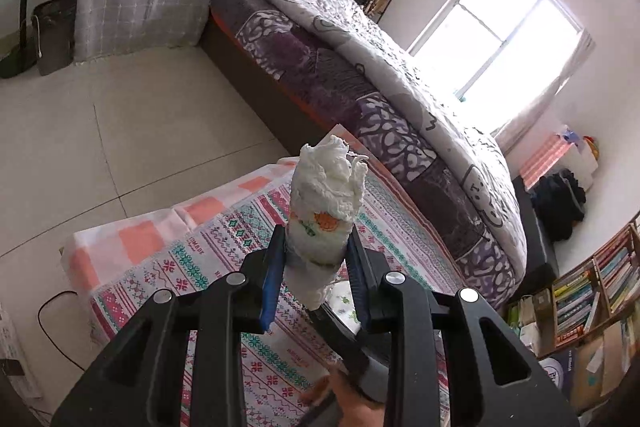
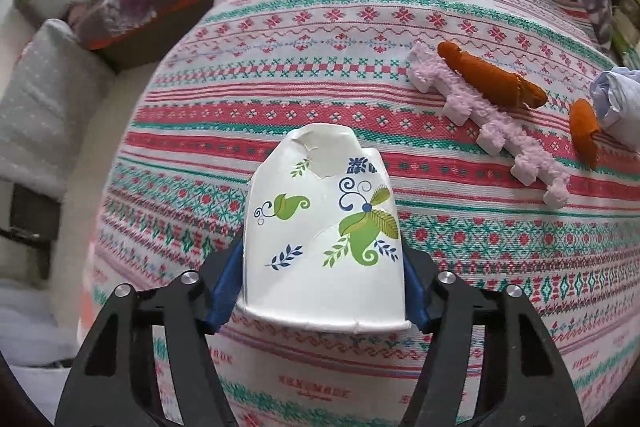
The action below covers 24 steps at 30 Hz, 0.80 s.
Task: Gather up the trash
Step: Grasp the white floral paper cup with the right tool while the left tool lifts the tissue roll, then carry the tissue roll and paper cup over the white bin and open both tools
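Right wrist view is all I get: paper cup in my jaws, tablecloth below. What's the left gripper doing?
Observer: The left gripper is shut on a rolled white wad with an orange print, possibly a diaper.
Operator: Is it over the table too?
Observer: Yes, it is above the patterned tablecloth, near the corner by the bed.
Operator: Any bin in sight on that side?
Observer: A dark bin-like container stands on the floor by the far wall, beside a grey checked cover; I can't confirm it is a trash bin.
Operator: And my cup from there?
Observer: The left view doesn't show your paper cup; only your view shows it.
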Each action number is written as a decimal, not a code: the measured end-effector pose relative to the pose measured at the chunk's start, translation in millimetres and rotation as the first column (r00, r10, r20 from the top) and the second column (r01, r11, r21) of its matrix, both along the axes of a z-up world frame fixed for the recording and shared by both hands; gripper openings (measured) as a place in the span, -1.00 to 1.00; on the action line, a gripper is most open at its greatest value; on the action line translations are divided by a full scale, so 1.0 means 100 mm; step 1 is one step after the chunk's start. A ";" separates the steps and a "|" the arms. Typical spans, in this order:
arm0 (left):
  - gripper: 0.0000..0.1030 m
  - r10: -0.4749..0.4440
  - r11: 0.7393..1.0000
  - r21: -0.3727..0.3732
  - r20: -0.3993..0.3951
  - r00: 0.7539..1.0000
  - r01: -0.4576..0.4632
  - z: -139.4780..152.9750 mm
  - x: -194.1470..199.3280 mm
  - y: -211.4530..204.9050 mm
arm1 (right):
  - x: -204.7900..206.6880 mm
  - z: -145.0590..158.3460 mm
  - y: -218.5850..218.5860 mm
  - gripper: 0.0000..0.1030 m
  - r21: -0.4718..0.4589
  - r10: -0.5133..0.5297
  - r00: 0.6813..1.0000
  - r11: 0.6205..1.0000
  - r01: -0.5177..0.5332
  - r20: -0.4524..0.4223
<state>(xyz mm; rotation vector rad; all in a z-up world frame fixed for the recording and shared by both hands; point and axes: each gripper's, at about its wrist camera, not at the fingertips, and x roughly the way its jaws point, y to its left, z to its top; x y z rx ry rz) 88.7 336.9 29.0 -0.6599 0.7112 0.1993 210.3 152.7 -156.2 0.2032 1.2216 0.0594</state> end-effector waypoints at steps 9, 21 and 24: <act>-0.42 -0.025 0.999 0.033 -0.011 1.000 0.026 -0.01 0.06 -0.18 | -0.21 0.52 -0.47 0.19 -0.018 0.049 0.989 0.999 -0.047 0.137; -0.42 -0.076 0.987 0.140 -0.057 0.995 0.083 -0.11 0.15 -0.64 | -0.38 1.00 -1.13 0.23 -0.067 0.084 0.955 0.995 -0.068 0.286; -0.42 -0.088 0.981 0.167 -0.068 0.994 0.098 -0.14 0.17 -0.78 | -0.49 1.05 -1.35 0.23 -0.081 0.081 0.949 0.995 -0.059 0.304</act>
